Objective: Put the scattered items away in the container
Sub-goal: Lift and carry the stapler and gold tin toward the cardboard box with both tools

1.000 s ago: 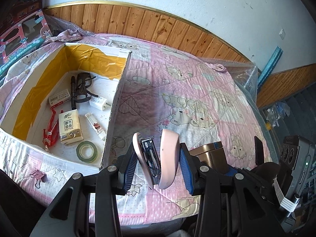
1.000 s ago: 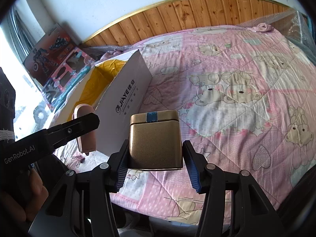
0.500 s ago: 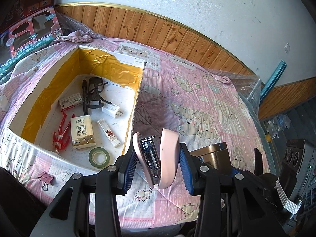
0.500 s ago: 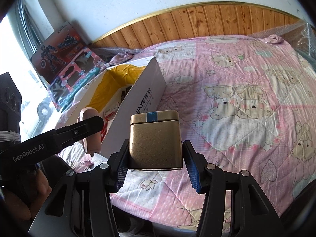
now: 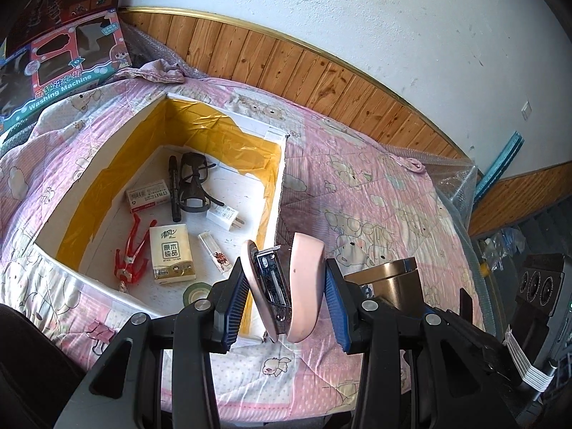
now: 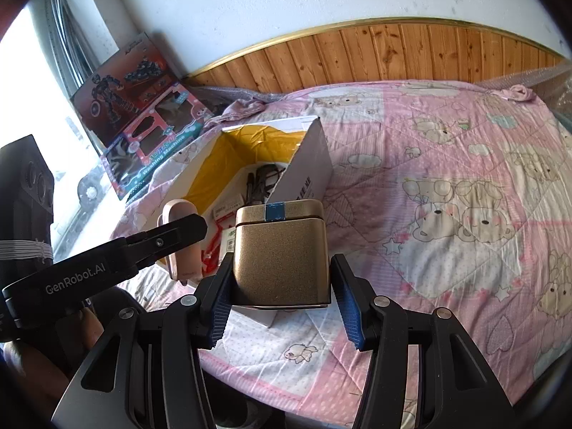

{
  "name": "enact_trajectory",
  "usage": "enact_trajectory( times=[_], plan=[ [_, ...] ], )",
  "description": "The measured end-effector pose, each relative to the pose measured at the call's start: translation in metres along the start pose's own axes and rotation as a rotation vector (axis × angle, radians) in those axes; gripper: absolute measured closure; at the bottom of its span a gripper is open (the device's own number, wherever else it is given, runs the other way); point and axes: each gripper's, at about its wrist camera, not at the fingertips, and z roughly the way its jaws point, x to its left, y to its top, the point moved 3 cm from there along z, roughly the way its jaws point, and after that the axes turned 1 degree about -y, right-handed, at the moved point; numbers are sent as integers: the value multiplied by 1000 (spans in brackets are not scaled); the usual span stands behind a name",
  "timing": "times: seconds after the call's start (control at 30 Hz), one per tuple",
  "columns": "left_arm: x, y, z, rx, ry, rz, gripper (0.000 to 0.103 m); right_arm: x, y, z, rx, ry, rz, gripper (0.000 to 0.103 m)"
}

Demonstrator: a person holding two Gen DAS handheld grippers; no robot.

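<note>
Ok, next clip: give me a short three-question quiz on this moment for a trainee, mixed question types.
1. True or false: the left gripper is shut on a pink stapler.
2. Multiple choice: what does the right gripper hold? A) tissue pack B) gold tin C) tape roll
3. Fill in: the pink binder clip lies on the bedspread, ______ the white box.

Key
1. True.
2. B, the gold tin. The tissue pack and green tape roll lie inside the box.
3. Outside.
</note>
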Motion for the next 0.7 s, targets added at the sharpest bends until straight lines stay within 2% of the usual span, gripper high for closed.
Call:
enact_trajectory(
  times=[0.7],
  plan=[
    [43,21,-10,-41,16,-71,60,45,25,22,7,42,-66,48]
  ],
)
